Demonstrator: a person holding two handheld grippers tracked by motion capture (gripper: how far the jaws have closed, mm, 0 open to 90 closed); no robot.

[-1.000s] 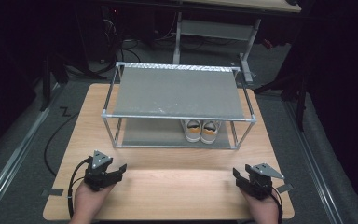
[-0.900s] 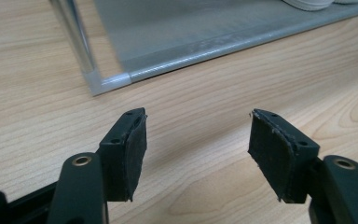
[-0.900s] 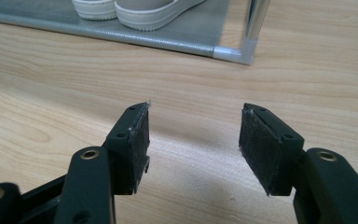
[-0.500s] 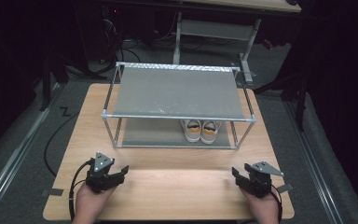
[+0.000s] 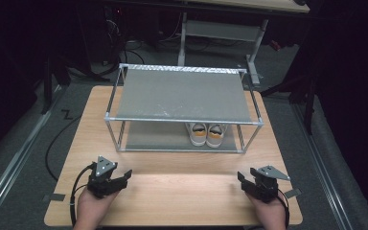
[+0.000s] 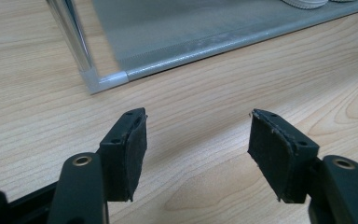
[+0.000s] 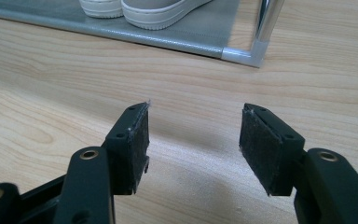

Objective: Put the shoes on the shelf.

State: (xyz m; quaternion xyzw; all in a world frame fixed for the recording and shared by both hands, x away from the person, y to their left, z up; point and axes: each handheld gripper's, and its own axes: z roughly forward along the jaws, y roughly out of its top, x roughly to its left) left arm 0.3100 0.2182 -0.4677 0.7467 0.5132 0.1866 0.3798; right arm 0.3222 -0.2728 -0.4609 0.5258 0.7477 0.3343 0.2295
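Observation:
A two-tier metal shoe rack [image 5: 182, 93] with grey fabric shelves stands on the middle of the wooden table [image 5: 177, 191]. A pair of white shoes with yellow heels [image 5: 206, 134] sits on its lower shelf, toward the right; their soles [image 7: 142, 11] show in the right gripper view. My left gripper [image 5: 124, 176] rests near the table's front left, open and empty, its pads [image 6: 130, 149] facing the rack's front left corner [image 6: 102, 79]. My right gripper [image 5: 242, 179] sits at the front right, open and empty, aimed at the rack's front right corner [image 7: 249, 53].
Bare wood lies between the two grippers and the rack. Black cables [image 5: 60, 139] trail over the grey floor left of the table. A metal frame stand [image 5: 220, 31] rises behind the table in the dark background.
The left gripper has shifted slightly toward the front edge of the table. The right gripper has barely moved.

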